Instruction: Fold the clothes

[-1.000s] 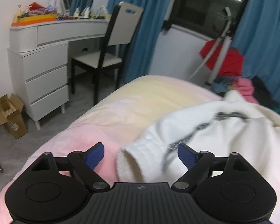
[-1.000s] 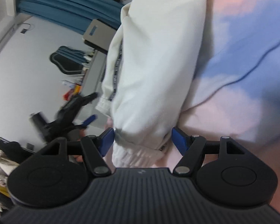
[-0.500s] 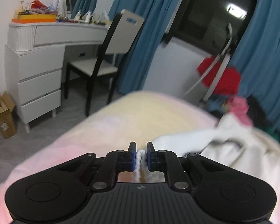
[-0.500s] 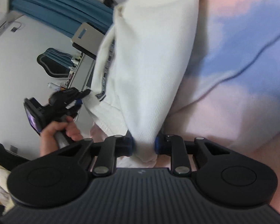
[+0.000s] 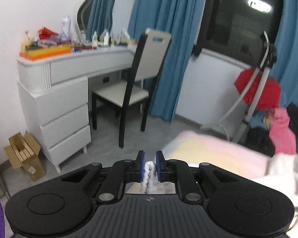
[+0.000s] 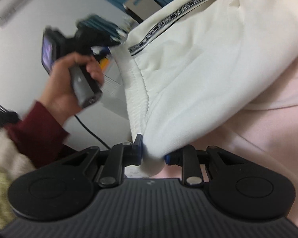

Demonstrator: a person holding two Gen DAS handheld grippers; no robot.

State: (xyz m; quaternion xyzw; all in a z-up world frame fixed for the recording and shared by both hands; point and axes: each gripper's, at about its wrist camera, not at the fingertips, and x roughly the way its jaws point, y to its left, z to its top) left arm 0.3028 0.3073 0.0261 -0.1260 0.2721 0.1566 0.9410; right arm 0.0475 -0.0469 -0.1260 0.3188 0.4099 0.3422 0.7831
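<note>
A white sweatshirt [image 6: 208, 63] with a black printed stripe hangs lifted above the pink bed cover [image 6: 278, 119]. My right gripper [image 6: 153, 154] is shut on its ribbed hem corner. My left gripper [image 5: 150, 163] is shut on a ribbed white edge of the same sweatshirt [image 5: 149, 170], whose body shows at the right edge of the left wrist view [image 5: 284, 170]. The left gripper also shows in the right wrist view [image 6: 97, 39], held by a hand in a dark red sleeve, holding the hem's other end.
A white dressing table [image 5: 59, 91] with clutter and a mirror stands at the left, a black and cream chair [image 5: 133, 91] beside it. A cardboard box [image 5: 23, 154] sits on the grey floor. Blue curtains [image 5: 164, 39] and a clothes pile [image 5: 278, 123] lie beyond the bed [image 5: 212, 152].
Both grippers closed on the sweatshirt's hem and lifted it off the bed. The left gripper rose and now faces the dressing table; the garment hangs stretched between them.
</note>
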